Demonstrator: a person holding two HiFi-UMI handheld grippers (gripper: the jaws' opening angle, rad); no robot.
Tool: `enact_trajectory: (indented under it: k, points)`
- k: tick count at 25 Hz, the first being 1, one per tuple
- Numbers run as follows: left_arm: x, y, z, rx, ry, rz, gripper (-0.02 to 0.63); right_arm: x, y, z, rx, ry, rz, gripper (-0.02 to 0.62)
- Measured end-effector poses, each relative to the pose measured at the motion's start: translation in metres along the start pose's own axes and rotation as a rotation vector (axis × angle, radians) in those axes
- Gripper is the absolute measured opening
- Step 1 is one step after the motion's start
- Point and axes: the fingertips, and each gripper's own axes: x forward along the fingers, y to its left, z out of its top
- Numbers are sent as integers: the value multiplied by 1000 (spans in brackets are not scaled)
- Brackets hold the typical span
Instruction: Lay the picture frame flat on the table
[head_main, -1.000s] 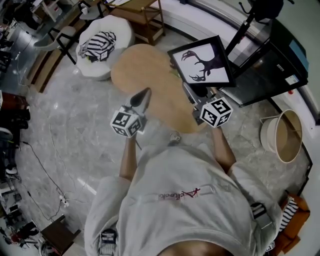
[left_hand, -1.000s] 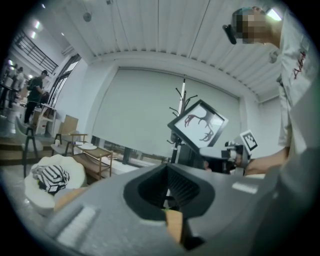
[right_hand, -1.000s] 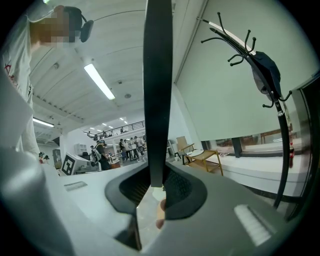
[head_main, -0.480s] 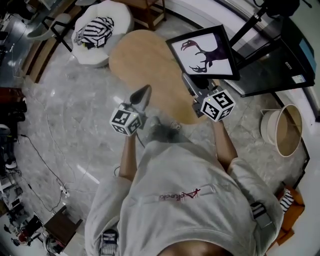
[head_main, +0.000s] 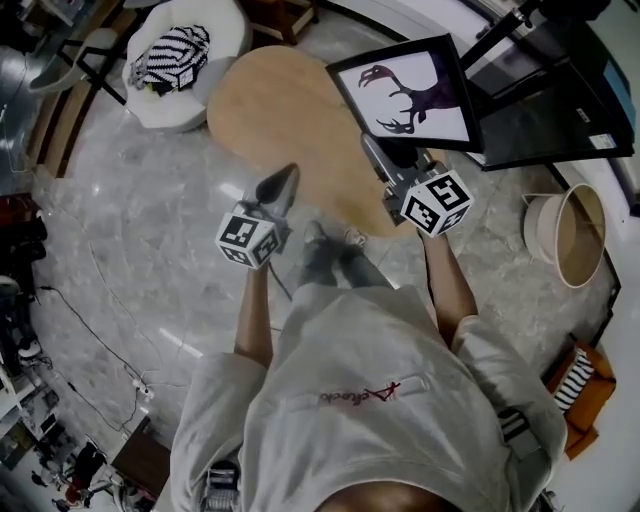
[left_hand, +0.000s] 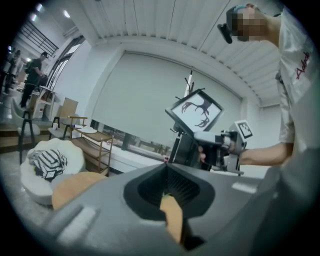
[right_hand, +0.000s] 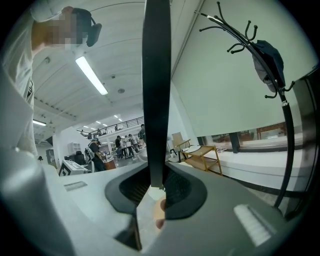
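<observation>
The picture frame (head_main: 410, 95), black with a dark antler print on white, hangs tilted in the air over the right end of the oval wooden table (head_main: 280, 110). My right gripper (head_main: 388, 163) is shut on its lower edge. In the right gripper view the frame (right_hand: 156, 90) rises edge-on as a black bar from between that gripper's (right_hand: 157, 186) jaws. My left gripper (head_main: 283, 185) is shut with nothing in it, pointing at the table's near edge. In the left gripper view its jaws (left_hand: 166, 166) meet, with the frame (left_hand: 196, 111) and table (left_hand: 70, 184) beyond.
A white pouf with a striped cushion (head_main: 185, 55) stands left of the table. A black desk (head_main: 560, 110) and a round basket (head_main: 565, 240) are to the right. A coat stand (right_hand: 265, 55) and a wooden shelf (left_hand: 92, 145) stand by the window. A cable (head_main: 90, 280) crosses the marble floor.
The person has stepped closer to the table, with shoes now in sight. Both grippers moved forward with the frame still in the right one. The left stayed shut.
</observation>
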Motion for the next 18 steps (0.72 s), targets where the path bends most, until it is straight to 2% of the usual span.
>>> enact_trajectory:
  k: [10,18]
  points:
    - [19,22,-22,-19,28,-43,0,16,-21,-34,22,19,-47,72]
    - [28,39,-74,-43,65,-63,0,26,-38,-96,58,45,-87,72]
